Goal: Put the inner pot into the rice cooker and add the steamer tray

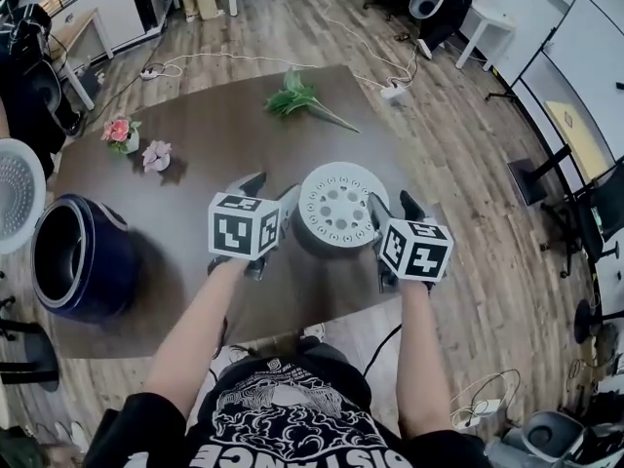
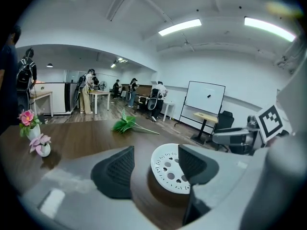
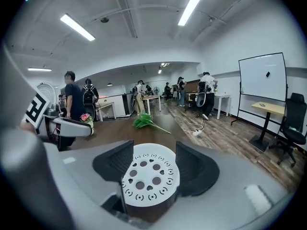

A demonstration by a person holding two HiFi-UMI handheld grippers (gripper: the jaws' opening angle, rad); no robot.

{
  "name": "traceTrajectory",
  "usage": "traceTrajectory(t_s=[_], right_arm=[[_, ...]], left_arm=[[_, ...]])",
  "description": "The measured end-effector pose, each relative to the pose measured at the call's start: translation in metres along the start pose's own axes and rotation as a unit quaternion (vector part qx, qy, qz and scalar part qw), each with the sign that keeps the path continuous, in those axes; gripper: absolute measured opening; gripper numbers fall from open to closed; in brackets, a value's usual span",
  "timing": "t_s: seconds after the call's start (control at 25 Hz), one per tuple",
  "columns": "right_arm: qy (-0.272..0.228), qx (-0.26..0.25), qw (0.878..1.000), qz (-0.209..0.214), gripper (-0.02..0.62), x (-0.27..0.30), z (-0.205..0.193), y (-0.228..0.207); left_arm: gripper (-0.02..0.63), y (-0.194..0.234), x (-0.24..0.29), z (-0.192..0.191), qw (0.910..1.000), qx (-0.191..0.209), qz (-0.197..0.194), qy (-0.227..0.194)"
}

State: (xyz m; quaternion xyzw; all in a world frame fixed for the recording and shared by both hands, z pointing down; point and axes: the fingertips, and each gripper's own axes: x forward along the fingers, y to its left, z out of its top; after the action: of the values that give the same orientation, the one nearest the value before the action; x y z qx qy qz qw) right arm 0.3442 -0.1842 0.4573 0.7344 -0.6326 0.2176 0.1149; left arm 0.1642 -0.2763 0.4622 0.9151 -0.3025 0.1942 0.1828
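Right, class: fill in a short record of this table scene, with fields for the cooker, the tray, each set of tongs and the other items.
Rice cooker: dark blue, white lid open, at the table's left edge
Steamer tray: white, perforated, on top of the grey inner pot
Left tongs: open, empty, left of the pot
Right tongs: open, pointed at the tray
Other items: green sprig, two small flower vases

One dark blue rice cooker (image 1: 83, 261), one white perforated steamer tray (image 1: 336, 203), two hand-held grippers, left gripper (image 1: 274, 187) and right gripper (image 1: 393, 206), two flower vases, one pink-bloomed (image 1: 120, 135), one pale-bloomed (image 1: 156, 156), one green leafy sprig (image 1: 302, 98), one brown table (image 1: 214, 125)
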Motion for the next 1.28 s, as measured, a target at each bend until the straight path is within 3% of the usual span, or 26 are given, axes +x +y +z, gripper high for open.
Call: traceTrajectory(t_s=[0.76,1.28], right_arm=[[0.098,0.019,0.993,0.070,0.254,0.071,-0.065,-0.073],[0.149,0.037,0.983,0.098,0.206,0.096,-0.095,-0.073]], left_arm=[[0.285,-0.019,0.091,-0.069,0.9909,-0.076,0.045,0.101],[0.230,-0.011,0.100,-0.095,0.9819,-0.125,0.061,0.128]])
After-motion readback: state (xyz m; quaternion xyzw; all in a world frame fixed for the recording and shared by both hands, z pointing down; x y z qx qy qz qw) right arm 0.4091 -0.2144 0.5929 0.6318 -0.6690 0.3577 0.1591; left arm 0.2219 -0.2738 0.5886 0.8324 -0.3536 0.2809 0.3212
